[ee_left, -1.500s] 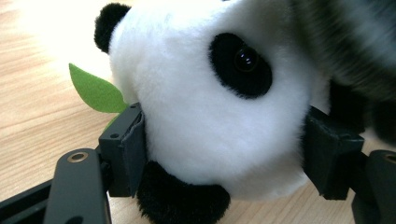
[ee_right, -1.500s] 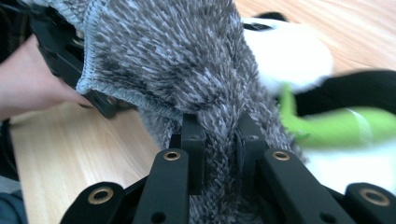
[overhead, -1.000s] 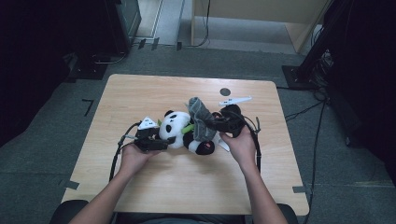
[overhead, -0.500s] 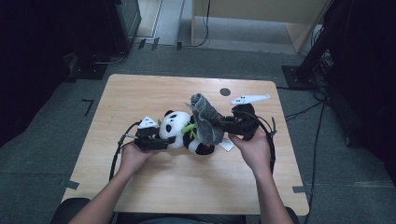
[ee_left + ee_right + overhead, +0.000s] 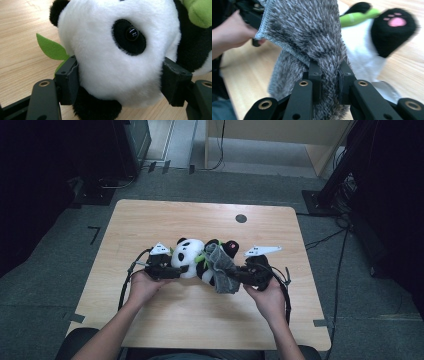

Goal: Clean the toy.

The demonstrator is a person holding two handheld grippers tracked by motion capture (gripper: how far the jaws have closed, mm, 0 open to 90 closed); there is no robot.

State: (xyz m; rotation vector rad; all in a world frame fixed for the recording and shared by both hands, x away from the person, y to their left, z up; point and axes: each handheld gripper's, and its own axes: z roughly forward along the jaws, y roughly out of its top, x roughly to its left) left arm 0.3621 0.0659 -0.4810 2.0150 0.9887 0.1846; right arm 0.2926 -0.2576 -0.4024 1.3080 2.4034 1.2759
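A black-and-white plush panda [image 5: 197, 260] lies on its side at the middle of the wooden table [image 5: 150, 220], with a green felt leaf [image 5: 51, 47] by its head. My left gripper [image 5: 167, 268] is shut on the panda's white head [image 5: 120, 65], a jaw pressing in on each side. A grey fuzzy cloth [image 5: 222, 268] drapes over the panda's body. My right gripper [image 5: 239, 276] is shut on a bunched fold of that cloth [image 5: 317, 37]. A black paw with pink pads [image 5: 395, 30] sticks out to the right of the cloth.
A small dark round mark [image 5: 241, 218] sits near the table's far edge. Cables trail from both grippers across the tabletop. Dark equipment and a wooden cabinet [image 5: 280, 140] stand on the floor beyond the table.
The right gripper has pulled the grey cloth down toward the near side, so it now lies lower over the panda's body. The left gripper keeps its hold on the head.
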